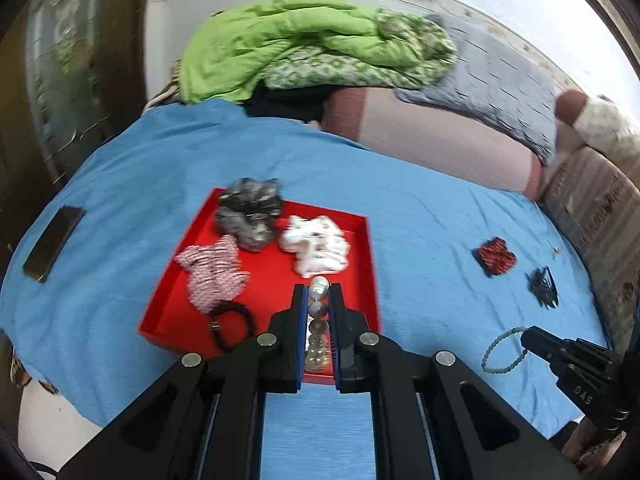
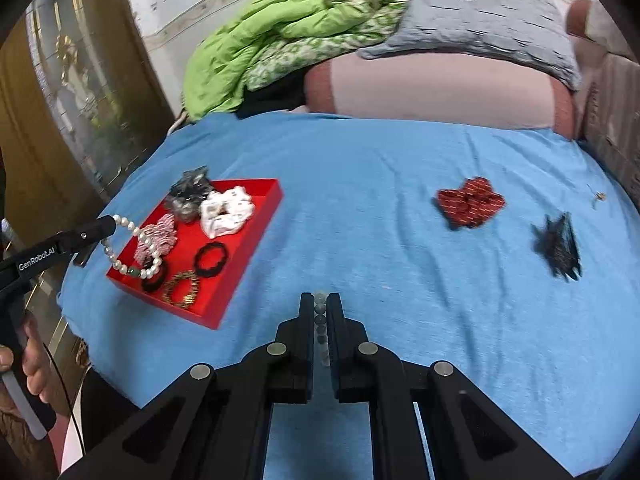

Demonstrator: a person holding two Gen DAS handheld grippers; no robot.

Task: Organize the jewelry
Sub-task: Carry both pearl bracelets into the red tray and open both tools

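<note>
Left gripper (image 1: pixel 319 300) fingers clamp pearl bracelet (image 2: pixel 132 248) over red tray (image 1: pixel 362 264); right gripper (image 2: pixel 320 306) pinches green bead bracelet (image 1: pixel 502 350) above bed. Both light, floppy, slippery; grip across beads.

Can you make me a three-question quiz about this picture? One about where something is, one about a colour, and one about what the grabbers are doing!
1. Where is the white scrunchie?
A. in the tray
B. on the blue sheet
C. on the green quilt

2. What colour is the tray?
A. yellow
B. red
C. black

3. What is the left gripper doing?
A. open and empty
B. shut on the phone
C. shut on the pearl bracelet

Answers:
1 A: the scrunchie lies inside the tray's walls, next to the grey one.
2 B: its floor and walls are bright red.
3 C: pearls sit pinched between its fingers, and the right wrist view shows the loop hanging from its tip over the tray.
</note>
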